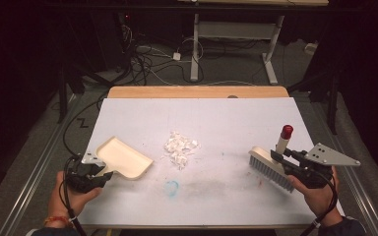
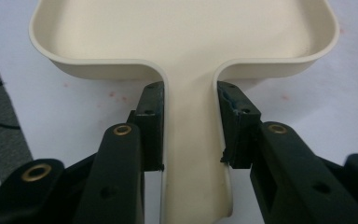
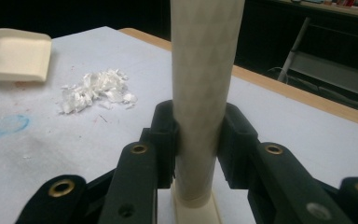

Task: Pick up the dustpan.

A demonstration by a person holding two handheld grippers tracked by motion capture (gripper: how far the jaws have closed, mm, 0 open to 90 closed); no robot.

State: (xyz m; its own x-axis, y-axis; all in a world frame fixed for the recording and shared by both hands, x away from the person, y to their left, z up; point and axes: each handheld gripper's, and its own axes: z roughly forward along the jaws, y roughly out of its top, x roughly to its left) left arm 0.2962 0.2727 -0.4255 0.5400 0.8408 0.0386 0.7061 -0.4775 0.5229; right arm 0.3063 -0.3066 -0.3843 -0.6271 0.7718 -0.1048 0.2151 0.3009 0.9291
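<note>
High view, table: a white sheet (image 1: 236,118) covers the tabletop, with a bare wooden strip (image 1: 197,92) along its 12 o'clock edge.
Left gripper: left gripper (image 1: 94,173) sits at about 8 o'clock on the sheet, held in the person's left hand (image 1: 74,194).
Left jaws: in the left gripper view they stand narrow, pads pressed on both sides of the dustpan's flat handle (image 2: 192,140).
Dustpan: cream dustpan (image 1: 123,157) lies just past the left gripper, its open tray pointing towards 1 o'clock, that is, towards the pile.
Right gripper: right gripper (image 1: 289,156) is at about 4 o'clock on the sheet, in the person's right hand (image 1: 317,194); a grey three-cornered plate (image 1: 332,156) tops it.
Right jaws: in the right gripper view they clamp the pale brush handle (image 3: 204,93) from both sides.
Brush: brush (image 1: 270,167) stands with its handle tilted up towards 12 o'clock, red cap (image 1: 287,131) at the top, bristles (image 1: 269,172) down on the sheet.
Paper scraps: a small heap of white paper scraps (image 1: 179,146) lies near the middle of the sheet, between dustpan and brush, touching neither.
Stain: a blue ring mark (image 1: 172,187) lies at 6 o'clock from the heap.
Smudge: a grey smudge (image 1: 216,186) spreads at 3 o'clock from the ring.
</note>
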